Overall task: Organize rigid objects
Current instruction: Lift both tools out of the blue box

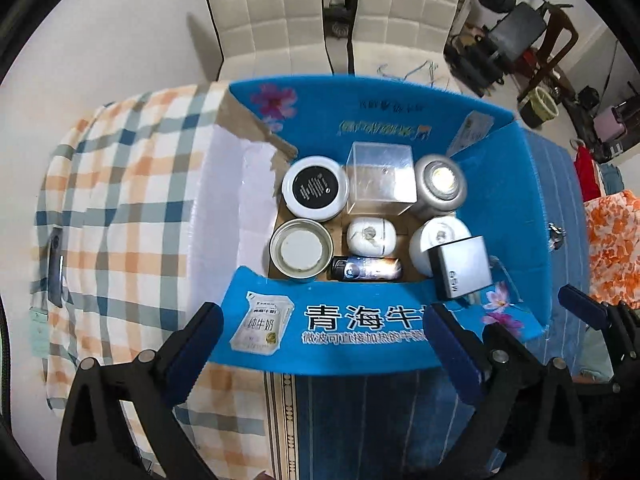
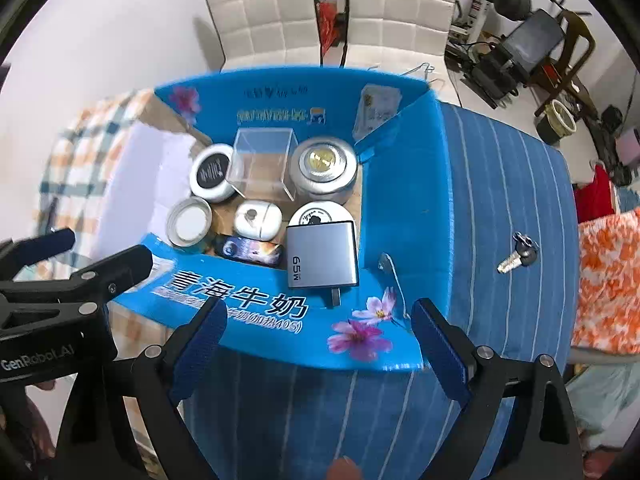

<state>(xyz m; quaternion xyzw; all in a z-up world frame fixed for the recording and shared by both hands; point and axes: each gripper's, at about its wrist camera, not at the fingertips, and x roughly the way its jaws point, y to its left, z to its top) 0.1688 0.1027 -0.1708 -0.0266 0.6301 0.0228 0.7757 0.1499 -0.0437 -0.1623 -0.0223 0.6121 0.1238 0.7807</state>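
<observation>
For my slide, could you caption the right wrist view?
Open right tool above a blue box of jars, charger resting at its edge.

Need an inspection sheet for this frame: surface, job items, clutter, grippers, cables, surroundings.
Surface: blue striped cloth on the right, checked cloth on the left.
Job's things: open blue carton holds two black-topped white jars, a clear cube, a silver tin, an open tin, a white case and a dark tube; the grey 65W charger rests tilted on a jar and the carton's near edge.
Clutter: key on the striped cloth, outside the carton.
Grippers: left gripper and right gripper both open, empty, near the front flap.
Cables: thin white cord by the charger.
Surroundings: two white chairs, bin, exercise gear.
</observation>
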